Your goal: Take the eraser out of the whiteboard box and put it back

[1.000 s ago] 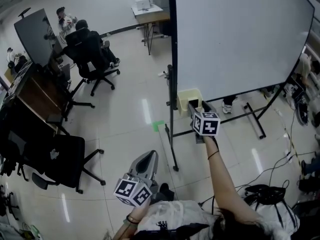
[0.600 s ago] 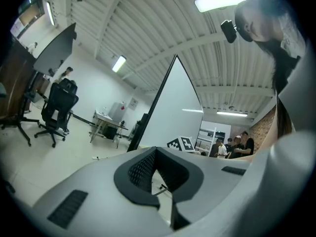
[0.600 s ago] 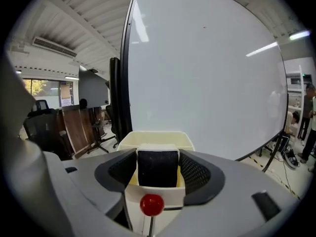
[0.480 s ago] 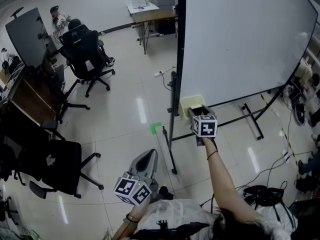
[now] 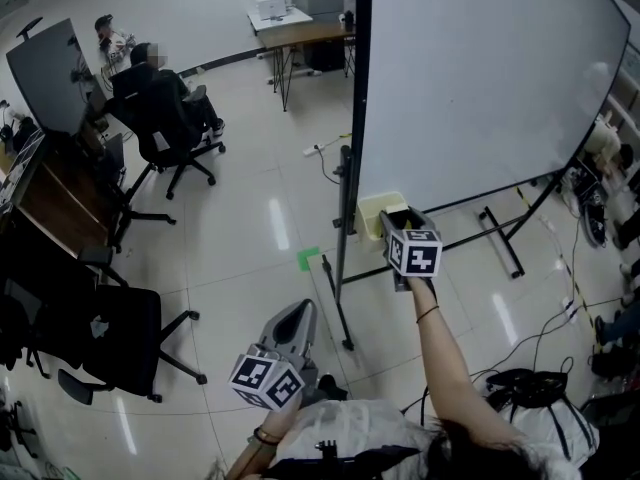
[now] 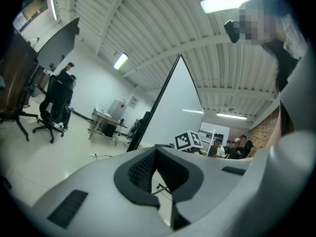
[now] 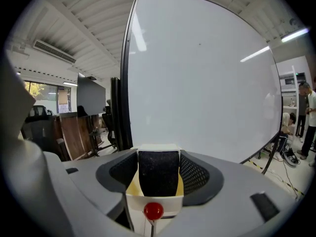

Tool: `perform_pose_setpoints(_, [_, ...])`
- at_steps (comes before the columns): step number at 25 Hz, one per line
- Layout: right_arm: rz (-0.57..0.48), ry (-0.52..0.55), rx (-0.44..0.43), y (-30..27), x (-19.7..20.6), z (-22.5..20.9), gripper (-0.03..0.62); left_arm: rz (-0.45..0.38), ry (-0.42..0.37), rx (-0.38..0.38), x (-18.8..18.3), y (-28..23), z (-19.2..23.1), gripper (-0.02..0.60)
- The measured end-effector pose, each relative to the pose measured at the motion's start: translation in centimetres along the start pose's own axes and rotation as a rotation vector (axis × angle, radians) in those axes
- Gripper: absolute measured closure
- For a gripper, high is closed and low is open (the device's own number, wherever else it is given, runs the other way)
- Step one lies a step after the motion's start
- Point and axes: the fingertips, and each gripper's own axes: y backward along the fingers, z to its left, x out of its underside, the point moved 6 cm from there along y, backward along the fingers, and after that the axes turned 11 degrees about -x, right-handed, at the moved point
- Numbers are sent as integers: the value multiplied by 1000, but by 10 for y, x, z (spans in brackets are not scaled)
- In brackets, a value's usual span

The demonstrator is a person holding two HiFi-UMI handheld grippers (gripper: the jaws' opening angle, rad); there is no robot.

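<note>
The right gripper (image 5: 398, 216) is reaching up to the whiteboard box (image 5: 372, 206), a pale yellow box that is hanging at the lower left corner of the whiteboard (image 5: 480, 78). From the head view the box's inside is not showing. The right gripper view is looking straight into it: the black eraser (image 7: 158, 172) is standing upright in the box, behind its front wall, and a small red ball (image 7: 153, 211) is sitting at the middle of that wall's lower edge. The jaws have just been closing. They are standing wide with the eraser between them and their mesh pads are lying against its two sides.

The left gripper (image 5: 297, 315) is hanging low beside the person's body, well apart from the whiteboard. Its own view is showing its jaws meeting at the tips with nothing between them. That view alone is also showing the right gripper's marker cube (image 6: 188, 140) and a group of people (image 6: 237, 147) beyond it.
</note>
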Motion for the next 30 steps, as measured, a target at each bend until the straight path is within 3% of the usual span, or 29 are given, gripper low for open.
perform_pose_setpoints(7, [-144,69,-30,69,-45,19,312,20,1,41,11,0,-16,595])
perform_pose_setpoints(12, [-178,77,-64,136,-45,33,312,34,-6,76,24,12,-44,595])
perform_pose_setpoints(23, [-164,57,-93,293,39,65,313,57,16,77,85,79,-125,595])
perform_pose_setpoints(30, [-128,16,-132,349,81,91,313,94,4,63,109,127,-152,595])
